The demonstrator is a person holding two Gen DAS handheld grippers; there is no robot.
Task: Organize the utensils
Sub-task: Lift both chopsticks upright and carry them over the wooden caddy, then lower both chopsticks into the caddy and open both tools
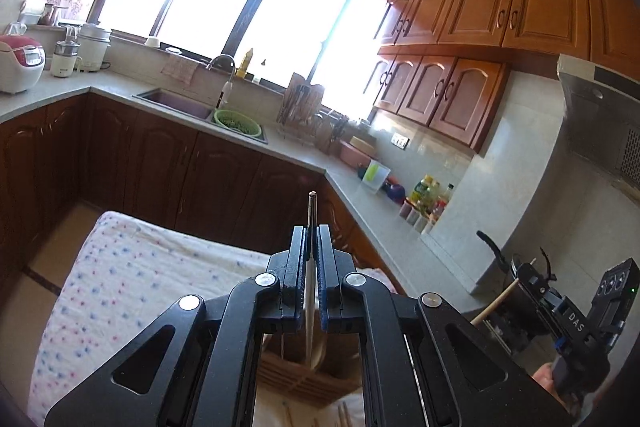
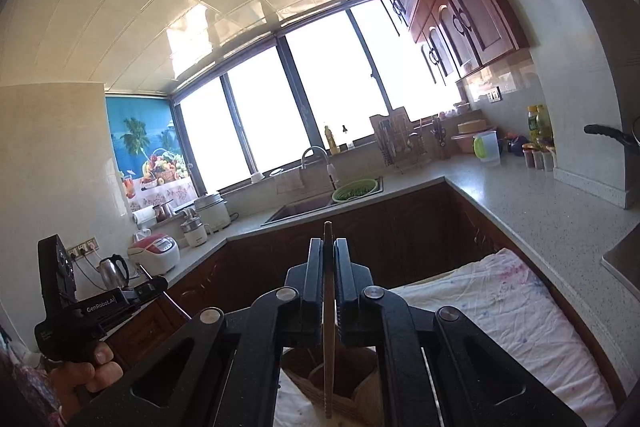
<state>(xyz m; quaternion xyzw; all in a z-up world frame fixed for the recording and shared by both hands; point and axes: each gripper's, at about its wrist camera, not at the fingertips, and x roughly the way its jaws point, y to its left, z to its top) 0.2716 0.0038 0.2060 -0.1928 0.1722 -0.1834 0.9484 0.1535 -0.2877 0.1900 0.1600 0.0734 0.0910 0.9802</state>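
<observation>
Chopsticks are the things in hand: the left gripper (image 1: 311, 239) is clamped on a pale chopstick (image 1: 310, 291) with a dark, metal-capped upper end, held upright between its pads, and the right gripper (image 2: 329, 255) is clamped on a brown wooden chopstick (image 2: 329, 327), also upright. Each lower tip hangs just over a wooden utensil holder (image 2: 340, 393) standing on the dotted cloth (image 1: 132, 275) of the table. More chopsticks (image 1: 344, 415) lie loose on the cloth beside the holder. By my reading, the step is dropping both sticks into the holder. Next, each tip should be lowered inside the rim, the jaws eased apart, then the loose ones fetched.
</observation>
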